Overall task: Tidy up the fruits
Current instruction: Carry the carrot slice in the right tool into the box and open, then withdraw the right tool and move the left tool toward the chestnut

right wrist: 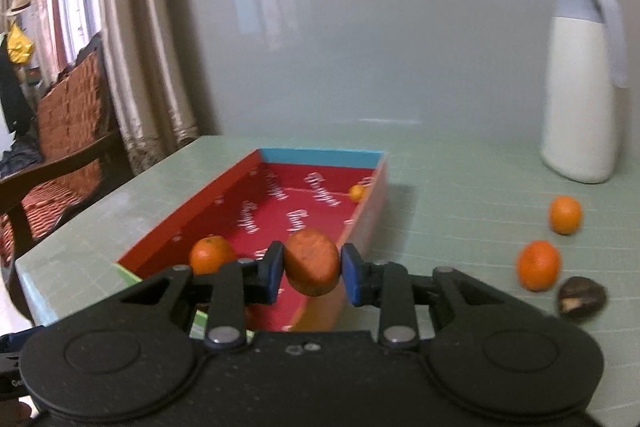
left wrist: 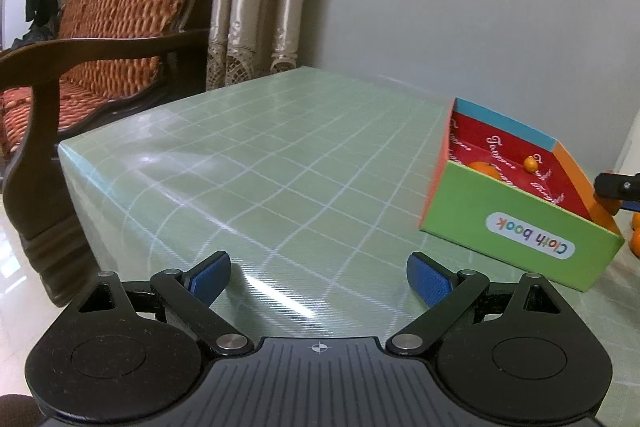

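Pale green gridded tabletop (right wrist: 460, 179) pushed up against a grey wall, curtains and a wooden sofa off to the left. The right gripper (right wrist: 310, 270) has its jaws clamped on an orange fruit (right wrist: 312, 261), held over the near end of the colourful box (right wrist: 362, 211), presumably for dropping it in with the rest. Inside the red-lined box there's already one orange (right wrist: 210, 254) by the near wall and a tiny one (right wrist: 357, 192) at the far end. Two more oranges (right wrist: 538, 265) and a dark brown fruit (right wrist: 582, 297) wait on the tabletop to the right, with a white jug (right wrist: 580, 99) behind. The left gripper (left wrist: 319, 279) hangs with jaws wide open and empty, just left of the box, probably ready to steady it.
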`<action>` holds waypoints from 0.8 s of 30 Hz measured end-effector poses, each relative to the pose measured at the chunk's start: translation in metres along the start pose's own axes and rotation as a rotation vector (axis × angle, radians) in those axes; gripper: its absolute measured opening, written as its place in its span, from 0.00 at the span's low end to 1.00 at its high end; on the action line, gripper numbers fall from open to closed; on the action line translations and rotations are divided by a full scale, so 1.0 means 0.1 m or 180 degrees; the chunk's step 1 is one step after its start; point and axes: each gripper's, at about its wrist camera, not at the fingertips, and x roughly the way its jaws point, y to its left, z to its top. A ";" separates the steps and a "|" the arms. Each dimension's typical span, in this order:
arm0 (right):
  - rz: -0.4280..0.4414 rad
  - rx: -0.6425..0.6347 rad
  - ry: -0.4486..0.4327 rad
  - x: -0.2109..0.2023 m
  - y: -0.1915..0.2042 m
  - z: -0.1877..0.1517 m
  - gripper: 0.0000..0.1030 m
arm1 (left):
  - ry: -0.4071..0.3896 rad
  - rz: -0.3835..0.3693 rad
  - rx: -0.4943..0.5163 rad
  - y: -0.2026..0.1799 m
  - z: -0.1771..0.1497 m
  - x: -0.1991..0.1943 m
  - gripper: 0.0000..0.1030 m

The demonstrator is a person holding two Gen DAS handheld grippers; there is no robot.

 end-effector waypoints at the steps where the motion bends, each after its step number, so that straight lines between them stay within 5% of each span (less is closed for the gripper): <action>1: -0.0007 -0.0038 -0.0005 0.02 0.03 0.01 0.29 | 0.0005 0.0013 -0.0011 0.02 0.00 0.00 0.92; 17: 0.0098 -0.0179 0.0192 0.17 0.23 -0.08 0.35 | 0.0015 0.0068 -0.0012 0.09 -0.01 0.01 0.92; 21: 0.0132 -0.0103 0.0168 0.13 0.18 -0.07 0.41 | 0.0014 0.0063 0.0003 0.06 -0.01 0.01 0.92; 24: 0.0127 -0.0099 0.0063 0.05 0.17 -0.04 0.55 | 0.0016 0.0033 0.0014 0.02 -0.01 0.00 0.92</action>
